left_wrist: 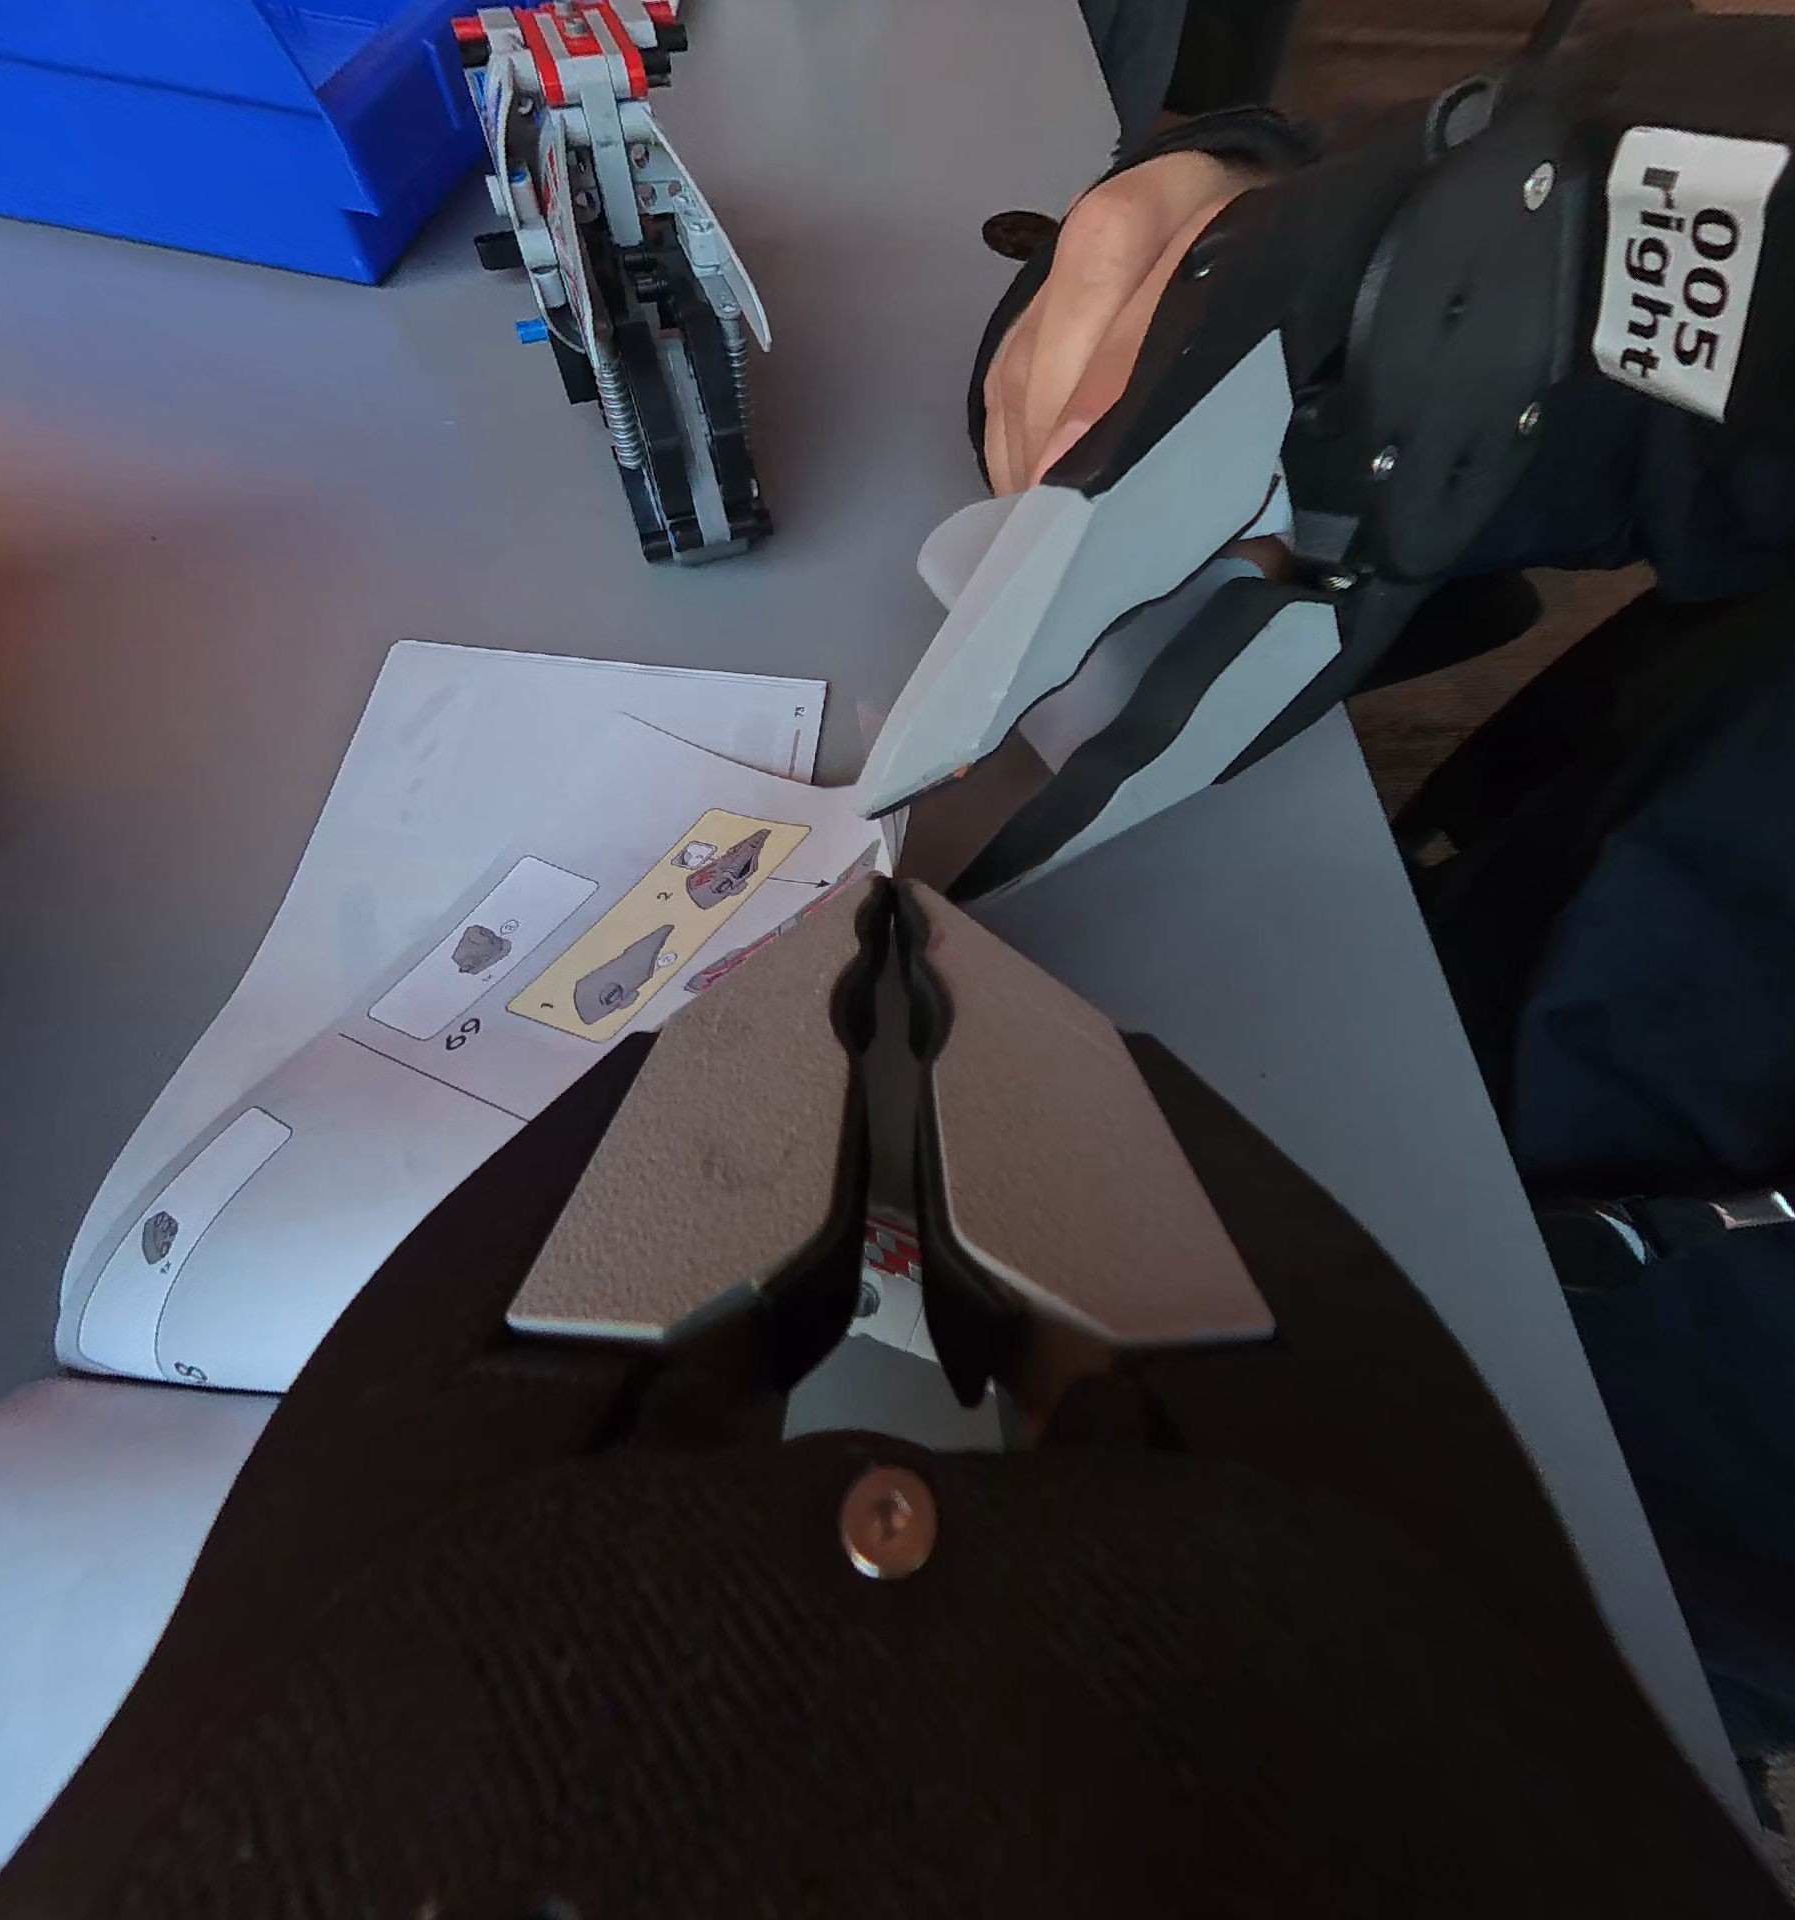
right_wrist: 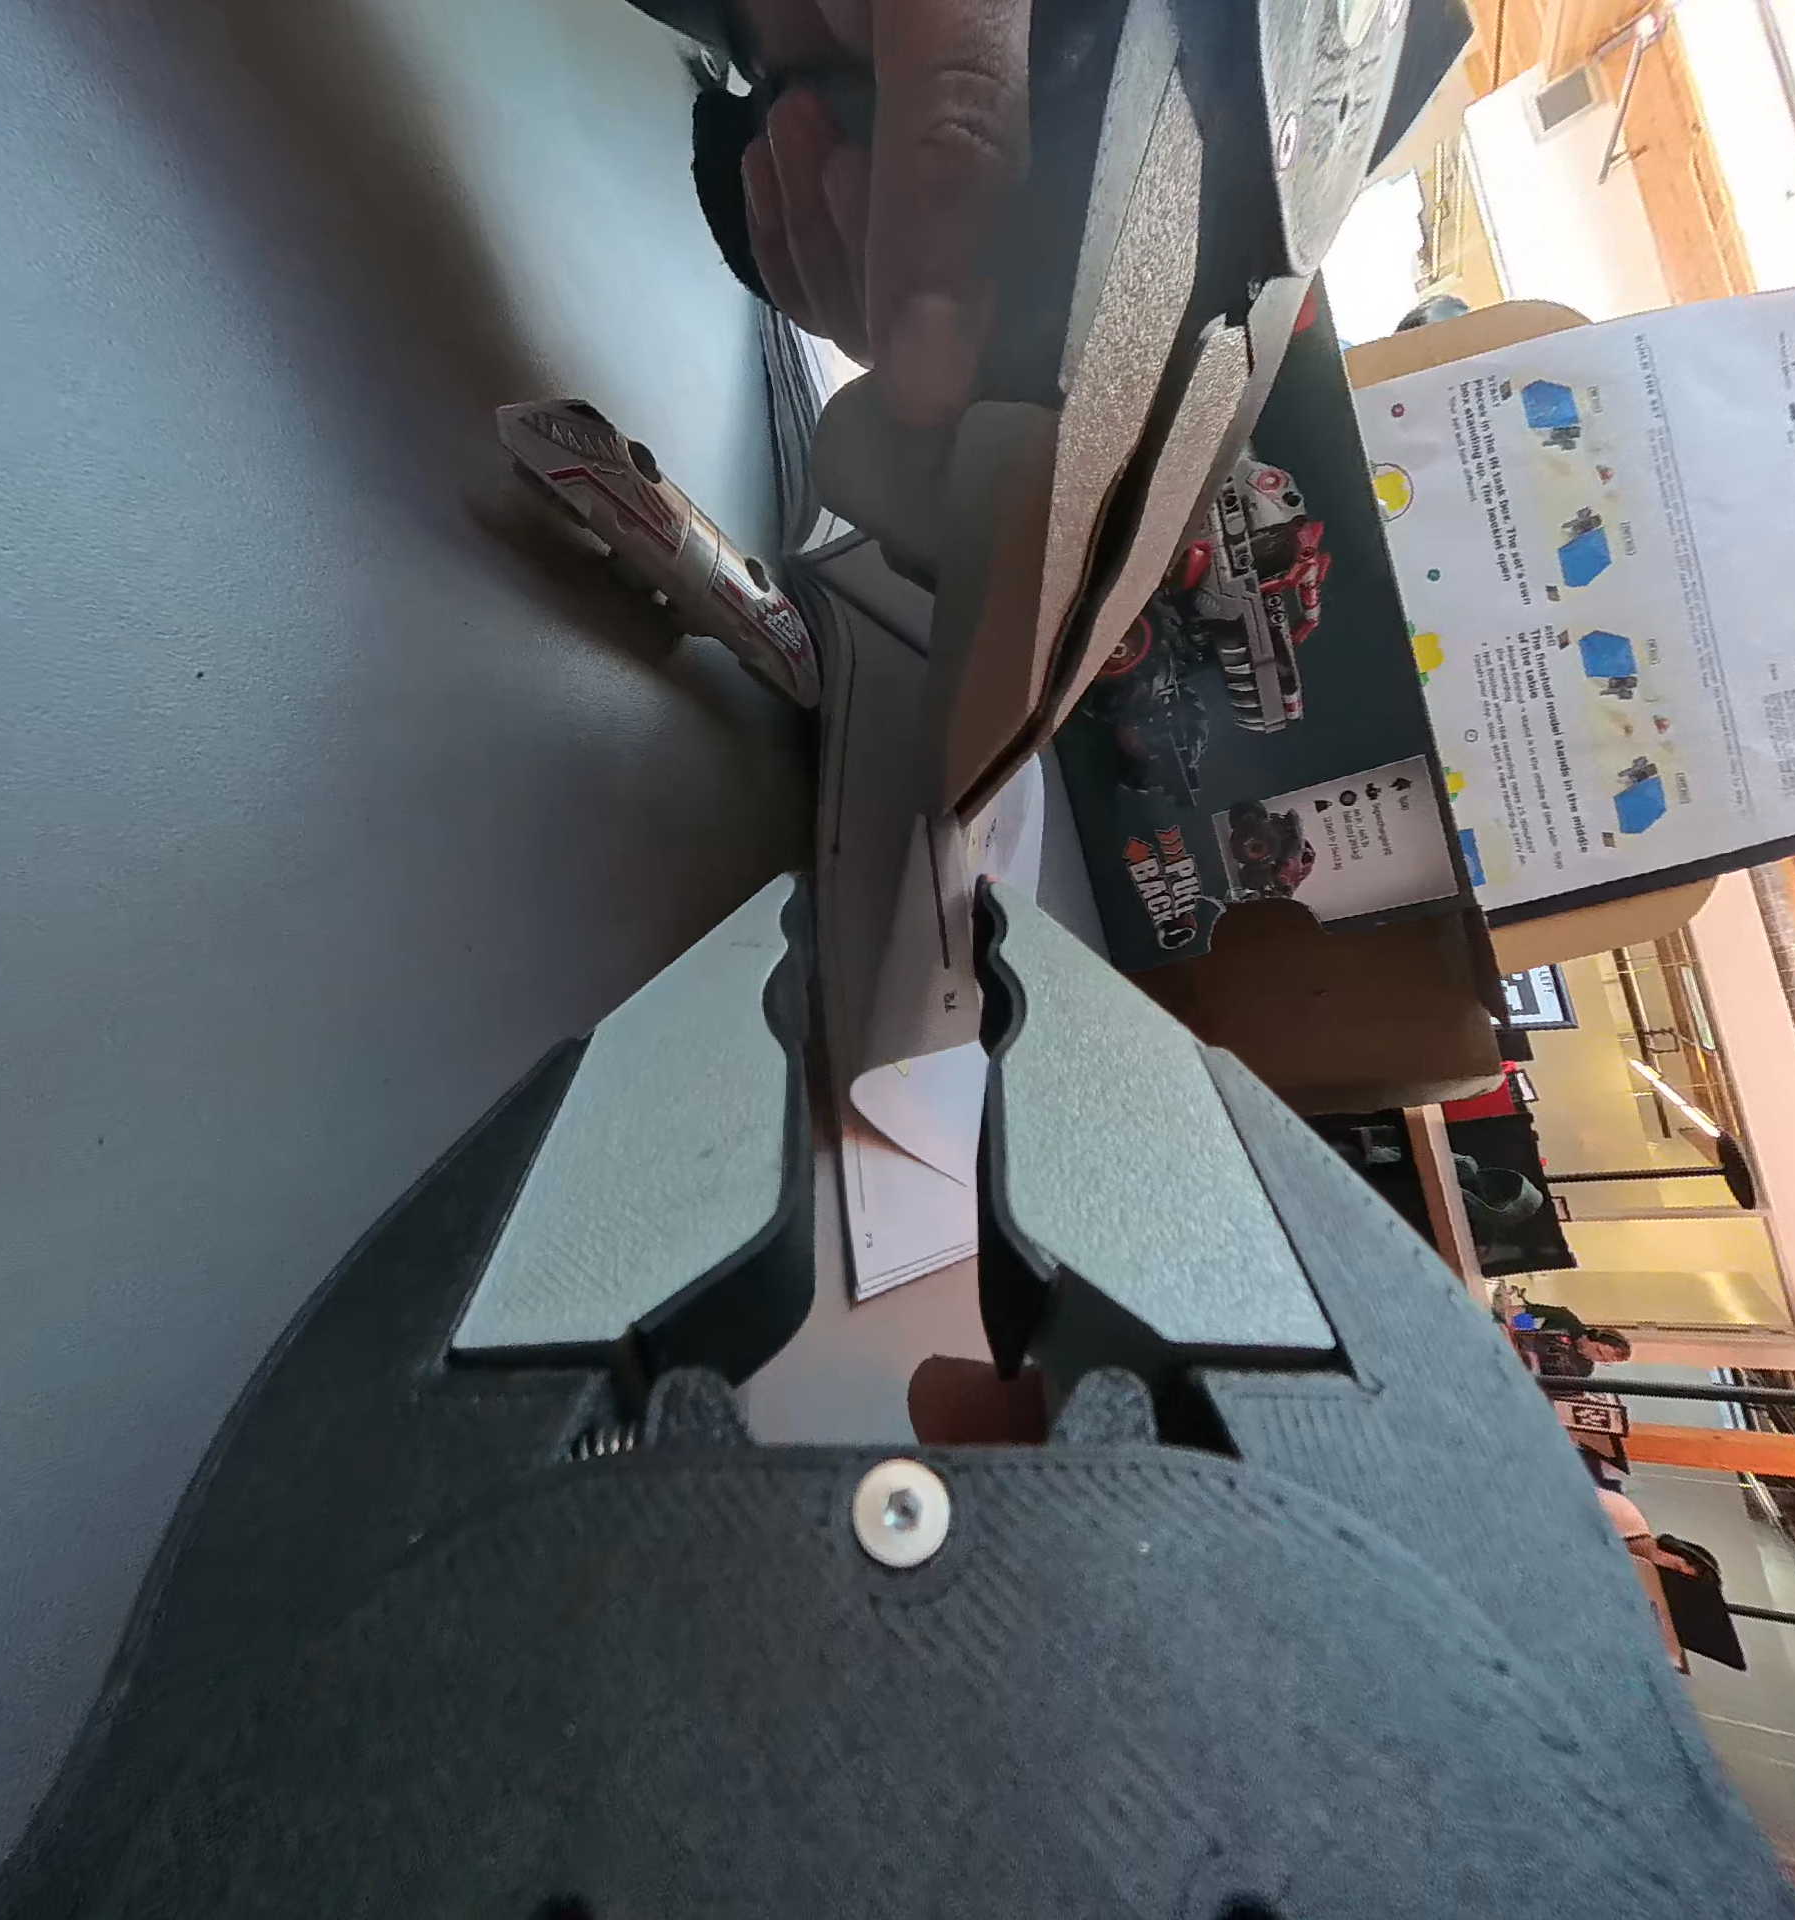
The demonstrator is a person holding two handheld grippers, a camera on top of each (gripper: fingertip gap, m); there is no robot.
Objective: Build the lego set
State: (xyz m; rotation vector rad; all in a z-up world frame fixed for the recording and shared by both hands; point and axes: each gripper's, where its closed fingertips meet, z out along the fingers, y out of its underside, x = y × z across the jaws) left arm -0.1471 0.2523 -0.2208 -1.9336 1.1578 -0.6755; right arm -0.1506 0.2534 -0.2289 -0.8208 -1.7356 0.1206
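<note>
An open instruction booklet lies on the grey table. My left gripper is shut, its tips pinching the raised edge of a booklet page. It shows at the top of the right wrist view. My right gripper is open with that page standing between its fingers; in the left wrist view its tips sit just beyond mine. A partly built white, red and black lego model stands farther back. A white panel with red markings lies beside the booklet, under my left gripper.
A blue bin stands at the back left. The dark lego box and a printed sheet stand beyond the booklet. The table edge runs close on the right, with a seated person's legs past it. Left and right tips are no more than a few centimetres apart.
</note>
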